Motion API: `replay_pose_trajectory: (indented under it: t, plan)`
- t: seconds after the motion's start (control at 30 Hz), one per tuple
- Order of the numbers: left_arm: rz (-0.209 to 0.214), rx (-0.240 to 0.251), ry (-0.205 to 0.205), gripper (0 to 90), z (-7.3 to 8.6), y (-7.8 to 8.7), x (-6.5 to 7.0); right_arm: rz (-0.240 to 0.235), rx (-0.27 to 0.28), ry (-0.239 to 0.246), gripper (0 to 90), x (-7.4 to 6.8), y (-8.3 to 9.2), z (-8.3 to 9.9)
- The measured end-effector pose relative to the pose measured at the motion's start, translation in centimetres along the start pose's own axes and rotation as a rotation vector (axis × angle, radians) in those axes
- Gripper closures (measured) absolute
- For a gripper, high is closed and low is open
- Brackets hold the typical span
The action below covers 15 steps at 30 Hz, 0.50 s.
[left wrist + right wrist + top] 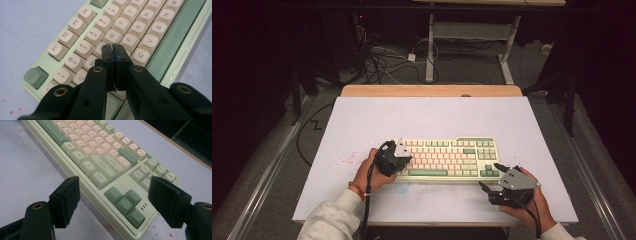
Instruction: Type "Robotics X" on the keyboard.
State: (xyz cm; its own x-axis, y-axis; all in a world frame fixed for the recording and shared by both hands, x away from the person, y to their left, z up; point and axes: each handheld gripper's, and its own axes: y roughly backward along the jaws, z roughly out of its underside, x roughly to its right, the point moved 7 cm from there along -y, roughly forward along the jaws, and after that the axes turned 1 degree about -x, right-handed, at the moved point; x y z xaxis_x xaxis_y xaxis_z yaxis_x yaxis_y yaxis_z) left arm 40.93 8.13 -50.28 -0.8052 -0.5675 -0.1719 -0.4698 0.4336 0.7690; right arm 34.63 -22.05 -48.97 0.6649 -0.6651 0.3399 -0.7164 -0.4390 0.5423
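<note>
A green and cream keyboard (447, 158) is being shown lying on the white table (432, 120), toward its near edge and roughly centred. The left gripper (401, 159) is being held over the keyboard's left end, with its jaws pressed together and nothing between them; in the left gripper view the closed tips (114, 51) are being lowered onto the letter keys between the E and D region, and the key directly under them is being hidden, so contact cannot be told. The lower left keys are being covered by the black jaw arms. The right gripper (490, 176) is being held just off the keyboard's near right corner, its jaws standing wide apart and empty. In the right gripper view the arrow keys (126, 202) are being framed between the two pads (65, 200), apart from them. The keyboard's far left end is being cut off there, and its smaller legends are being blurred. Small red specks (346, 160) are being seen on the table.
</note>
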Motion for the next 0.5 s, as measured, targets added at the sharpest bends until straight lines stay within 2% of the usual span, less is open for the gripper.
replay_pose_trajectory:
  t: [0.3, 0.5]
  plan:
    - [-0.014, 0.029, -0.005, 83.2, -0.41, 0.56, -0.09, 0.0, 0.001, -0.003, 25.9, 0.04, 0.02, 0.0]
    - [-0.021, 0.052, -0.006, 78.0, -0.57, 0.84, -0.12, -0.001, 0.002, -0.003, 25.9, 0.04, 0.01, -0.01]
